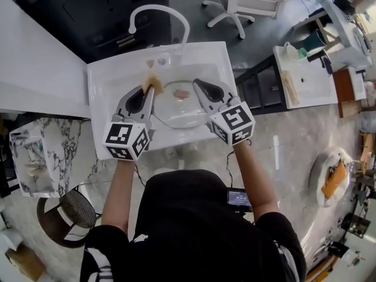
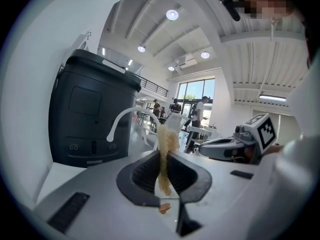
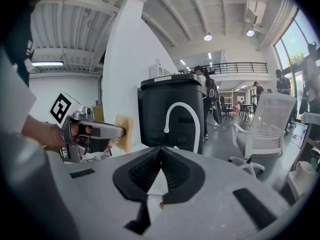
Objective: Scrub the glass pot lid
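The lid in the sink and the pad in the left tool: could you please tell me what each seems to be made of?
Lid: clear glass, smooth; the white basin shows through it, and its brownish centre knob is of unclear material.
Pad: tan, fibrous and soft, perhaps sponge or loofah; it flattens in the jaws of the left tool.

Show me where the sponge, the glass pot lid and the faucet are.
sponge [image 1: 154,81], head view, its exposed yellow end.
glass pot lid [image 1: 179,108], head view, clear glass just below the knob.
faucet [image 1: 157,7], head view, top of its white arch.
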A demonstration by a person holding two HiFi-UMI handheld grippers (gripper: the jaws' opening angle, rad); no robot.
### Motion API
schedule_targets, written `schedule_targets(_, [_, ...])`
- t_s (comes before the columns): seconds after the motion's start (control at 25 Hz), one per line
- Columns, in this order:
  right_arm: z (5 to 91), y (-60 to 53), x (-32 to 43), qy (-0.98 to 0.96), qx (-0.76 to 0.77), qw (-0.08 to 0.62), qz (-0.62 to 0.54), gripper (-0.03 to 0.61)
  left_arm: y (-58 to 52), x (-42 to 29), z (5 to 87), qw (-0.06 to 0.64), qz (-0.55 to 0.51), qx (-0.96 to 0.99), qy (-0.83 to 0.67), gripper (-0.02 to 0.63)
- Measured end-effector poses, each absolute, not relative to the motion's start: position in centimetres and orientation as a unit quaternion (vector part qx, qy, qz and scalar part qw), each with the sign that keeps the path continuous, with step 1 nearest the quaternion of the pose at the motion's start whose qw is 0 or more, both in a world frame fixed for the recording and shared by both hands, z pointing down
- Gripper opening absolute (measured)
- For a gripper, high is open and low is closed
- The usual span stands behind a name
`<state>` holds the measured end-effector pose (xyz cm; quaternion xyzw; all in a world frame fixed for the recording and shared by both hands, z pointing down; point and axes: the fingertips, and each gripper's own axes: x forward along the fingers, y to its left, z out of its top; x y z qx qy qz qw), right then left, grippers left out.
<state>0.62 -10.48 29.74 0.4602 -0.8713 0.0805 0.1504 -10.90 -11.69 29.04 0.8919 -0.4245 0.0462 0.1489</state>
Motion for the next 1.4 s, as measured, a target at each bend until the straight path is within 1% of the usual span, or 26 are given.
schedule_targets(0.24, [32.7, -10.7, 1.1, -0.871, 0.446, 0.181, 0.100, -0.003, -12.1, -11.6, 32.4, 0.173, 0.066, 0.882, -0.433, 0.023])
schedule_targets(0.56, [36.9, -11.6, 1.5, -0.879, 0.399, 0.226, 0.126, -0.003, -13.1, -10.6, 36.7, 0.200, 0.096, 0.868, -0.443, 0.023])
schedule_targets(0.8, [41.6, -11.6, 3.0, -0.873, 0.358, 0.290, 0.158, -0.003, -13.7, -9.3, 39.2, 0.217, 0.116, 0.861, -0.445, 0.023])
schedule_targets(1.0, [45.2, -11.7, 3.8, -0.869, 0.332, 0.321, 0.179, 0.001, -13.7, -9.0, 42.5, 0.229, 0.147, 0.851, -0.450, 0.023])
schedule_targets(1.12, [46.9, -11.7, 3.7, -0.871, 0.314, 0.327, 0.187, 0.040, -13.1, -8.6, 44.5, 0.229, 0.173, 0.847, -0.447, 0.023])
schedule_targets(1.24, [49.2, -10.9, 3.8, -0.869, 0.286, 0.349, 0.203, 0.061, -12.5, -8.2, 46.2, 0.232, 0.189, 0.846, -0.441, 0.023])
schedule_targets(1.4, [52.0, -9.6, 3.5, -0.866, 0.244, 0.380, 0.214, 0.110, -11.7, -7.9, 48.2, 0.237, 0.211, 0.841, -0.439, 0.023])
